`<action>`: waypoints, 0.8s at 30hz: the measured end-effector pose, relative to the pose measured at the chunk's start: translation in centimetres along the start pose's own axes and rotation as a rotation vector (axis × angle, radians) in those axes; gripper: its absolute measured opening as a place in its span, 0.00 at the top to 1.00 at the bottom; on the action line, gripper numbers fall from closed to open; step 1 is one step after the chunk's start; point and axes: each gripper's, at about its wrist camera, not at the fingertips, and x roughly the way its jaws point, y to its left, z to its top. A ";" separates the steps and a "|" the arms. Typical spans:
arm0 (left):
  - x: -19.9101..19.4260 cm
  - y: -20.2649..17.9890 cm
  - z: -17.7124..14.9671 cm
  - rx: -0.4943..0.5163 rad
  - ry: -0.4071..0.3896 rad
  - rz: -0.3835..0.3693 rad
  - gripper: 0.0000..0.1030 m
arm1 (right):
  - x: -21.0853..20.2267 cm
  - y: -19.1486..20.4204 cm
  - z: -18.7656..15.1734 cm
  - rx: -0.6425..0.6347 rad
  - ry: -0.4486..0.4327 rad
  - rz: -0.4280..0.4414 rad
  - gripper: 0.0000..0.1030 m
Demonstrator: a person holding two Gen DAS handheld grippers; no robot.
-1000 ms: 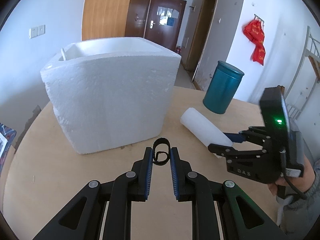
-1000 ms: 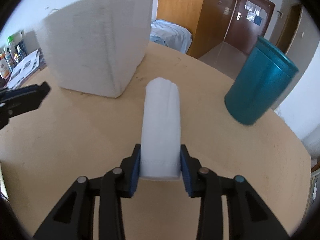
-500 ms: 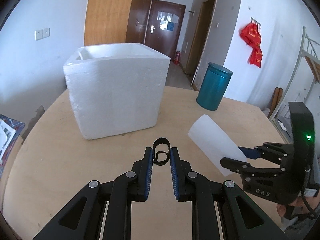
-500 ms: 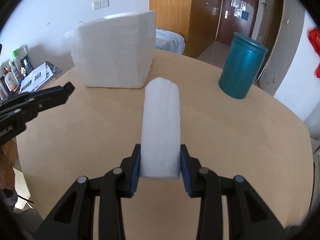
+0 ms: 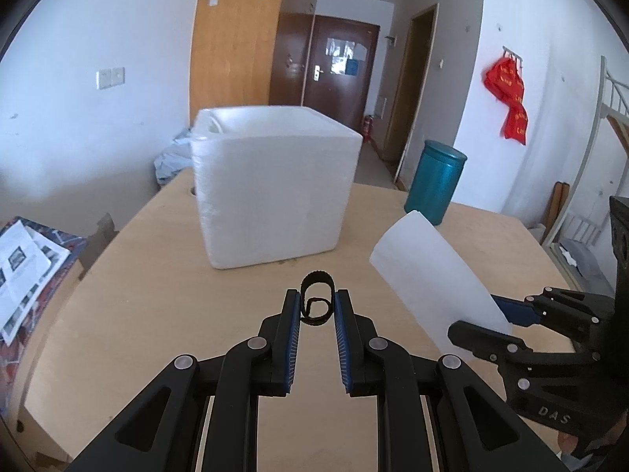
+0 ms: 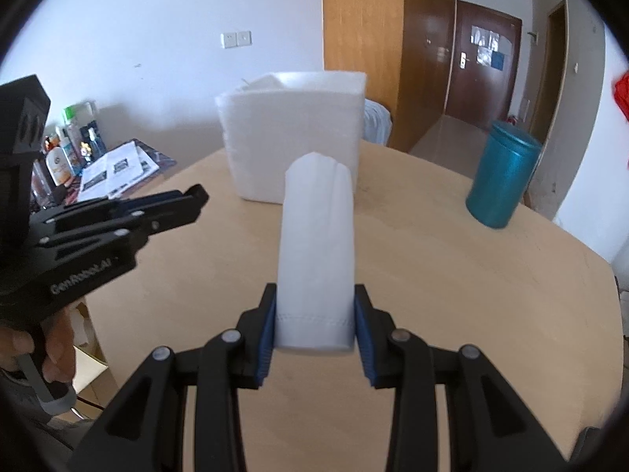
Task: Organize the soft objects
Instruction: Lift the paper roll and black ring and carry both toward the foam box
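Note:
My right gripper (image 6: 314,306) is shut on a rolled white towel (image 6: 316,244) and holds it above the round wooden table (image 6: 452,275); the towel also shows in the left wrist view (image 5: 432,275). My left gripper (image 5: 317,305) is shut on a small black curled strap (image 5: 316,301), held above the table. A white foam box (image 5: 271,192), open at the top, stands on the table beyond both grippers; it also shows in the right wrist view (image 6: 293,133). In that view, the left gripper (image 6: 196,200) is to the left.
A teal cylindrical canister (image 5: 434,181) stands on the table right of the foam box. Papers and magazines (image 5: 23,267) lie on a lower surface to the left, with bottles (image 6: 63,149) behind. A bed frame (image 5: 613,118) is at far right.
Both grippers have risen and drawn back from the foam box, which now looks smaller and farther. The towel and the strap stay gripped.

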 end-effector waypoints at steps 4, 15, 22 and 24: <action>-1.5 0.8 -0.2 -0.011 -0.031 0.021 0.82 | -0.7 1.3 0.4 -0.010 -0.043 0.018 0.60; -4.9 1.9 0.5 -0.015 -0.137 0.083 0.82 | -1.6 3.9 2.4 -0.036 -0.128 0.024 0.60; -5.5 2.6 2.2 -0.005 -0.180 0.109 0.82 | -1.3 4.2 4.5 -0.037 -0.158 0.015 0.60; -5.4 2.8 3.0 -0.008 -0.187 0.108 0.82 | -1.2 4.3 5.3 -0.038 -0.166 0.013 0.60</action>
